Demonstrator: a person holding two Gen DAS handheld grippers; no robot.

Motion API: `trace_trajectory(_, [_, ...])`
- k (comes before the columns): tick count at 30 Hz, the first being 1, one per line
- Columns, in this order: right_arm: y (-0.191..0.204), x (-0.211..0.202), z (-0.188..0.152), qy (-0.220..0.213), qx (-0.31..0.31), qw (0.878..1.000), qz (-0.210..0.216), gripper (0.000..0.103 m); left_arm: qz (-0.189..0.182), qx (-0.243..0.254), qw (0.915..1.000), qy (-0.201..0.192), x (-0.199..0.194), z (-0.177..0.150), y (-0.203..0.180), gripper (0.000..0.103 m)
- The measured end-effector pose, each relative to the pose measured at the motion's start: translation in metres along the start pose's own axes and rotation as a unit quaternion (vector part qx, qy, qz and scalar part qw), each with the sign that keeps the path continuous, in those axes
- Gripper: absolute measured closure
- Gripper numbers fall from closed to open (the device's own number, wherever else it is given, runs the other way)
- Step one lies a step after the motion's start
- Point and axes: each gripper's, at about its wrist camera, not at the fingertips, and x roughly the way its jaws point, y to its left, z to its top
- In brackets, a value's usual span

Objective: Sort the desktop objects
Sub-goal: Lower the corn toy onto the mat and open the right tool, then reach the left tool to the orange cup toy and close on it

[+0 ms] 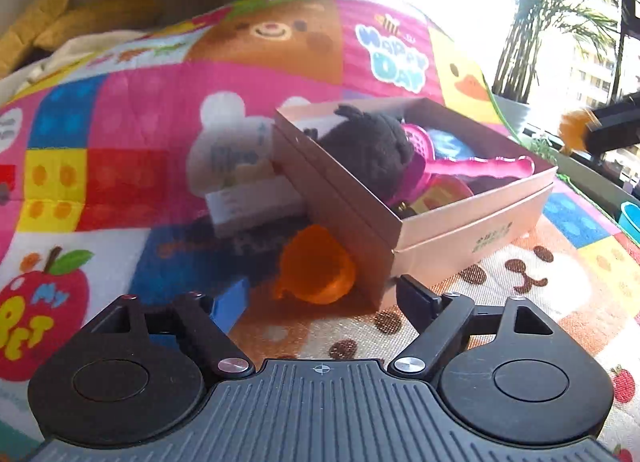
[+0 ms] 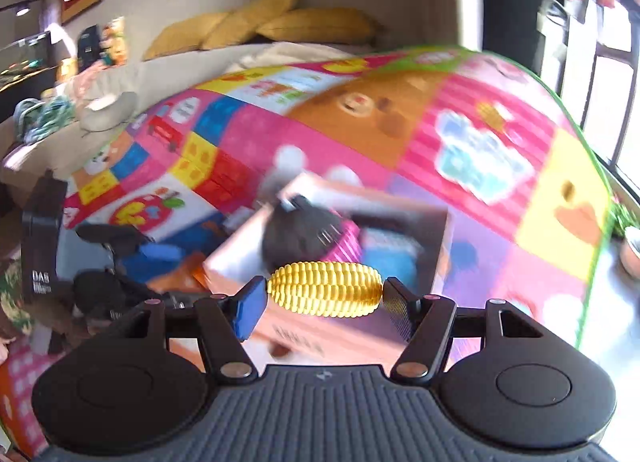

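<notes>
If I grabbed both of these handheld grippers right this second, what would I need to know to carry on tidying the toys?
Right gripper: shut on the yellow toy corn, held end to end between its fingers, above the near side of the cardboard box.
Left gripper: open, nothing held, low over the play mat at the box's near corner.
In the box: dark plush toy, pink scoop and more.
Left on the mat: orange cup against the box, white carton, blue block.
Next, probably: drop the corn in, then collect those three.
</notes>
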Motion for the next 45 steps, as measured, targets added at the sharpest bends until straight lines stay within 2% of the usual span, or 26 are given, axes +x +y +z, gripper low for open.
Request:
trace_trajectory(4, [-0.018, 0.005, -0.042, 0.025, 0.058, 0.998, 0.002, 0.039, -0.014, -0.027, 0.9995, 0.01, 0.008, -0.003, -0.002, 0.018])
trace_trajectory(8, [-0.011, 0.015, -0.072, 0.036, 0.058, 0.998, -0.013, 0.039, -0.007, -0.025, 0.9997, 0.006, 0.0, -0.003, -0.004, 0.018])
trace_trajectory(12, [0.004, 0.019, -0.094, 0.033, 0.034, 0.998, -0.036, 0.038, 0.049, -0.026, 0.9985, 0.004, -0.01, -0.005, -0.002, 0.014])
trace_trajectory(17, [0.014, 0.027, -0.104, 0.033, 0.042, 0.998, -0.038, 0.026, 0.083, -0.044, 0.9955, 0.003, -0.009, -0.003, 0.005, 0.015])
trace_trajectory(20, [0.017, 0.03, -0.107, 0.033, 0.049, 0.998, -0.038, 0.021, 0.119, -0.049, 0.9917, 0.008, -0.002, -0.001, 0.008, 0.017])
trace_trajectory(23, [0.02, 0.035, -0.109, 0.04, 0.044, 0.997, -0.043, 0.019, 0.162, -0.073, 0.9841, 0.008, 0.002, -0.001, 0.021, 0.019])
trace_trajectory(24, [0.02, 0.035, -0.109, 0.039, 0.044, 0.997, -0.041, 0.019, 0.162, -0.081, 0.9834, 0.004, 0.002, -0.001, 0.025, 0.019])
trace_trajectory(27, [0.02, 0.037, -0.109, 0.042, 0.044, 0.997, -0.037, 0.016, 0.12, -0.083, 0.9893, -0.006, 0.002, 0.0, 0.03, 0.018])
trace_trajectory(30, [0.022, 0.038, -0.109, 0.043, 0.042, 0.997, -0.038, 0.014, 0.105, -0.066, 0.9921, -0.015, 0.006, 0.003, 0.024, 0.017])
trace_trajectory(32, [0.023, 0.038, -0.109, 0.043, 0.04, 0.997, -0.041, 0.014, 0.096, -0.077, 0.9921, -0.023, 0.008, 0.006, 0.028, 0.017])
trace_trajectory(35, [0.023, 0.038, -0.11, 0.043, 0.04, 0.997, -0.044, 0.013, 0.091, -0.101, 0.9904, -0.026, 0.011, 0.01, 0.034, 0.021])
trace_trajectory(37, [0.023, 0.039, -0.109, 0.044, 0.041, 0.997, -0.044, 0.013, 0.085, -0.098, 0.9911, -0.027, 0.012, 0.01, 0.034, 0.031])
trace_trajectory(45, [0.024, 0.041, -0.109, 0.046, 0.041, 0.997, -0.049, 0.011, 0.066, -0.079, 0.994, -0.037, 0.015, 0.015, 0.025, 0.031])
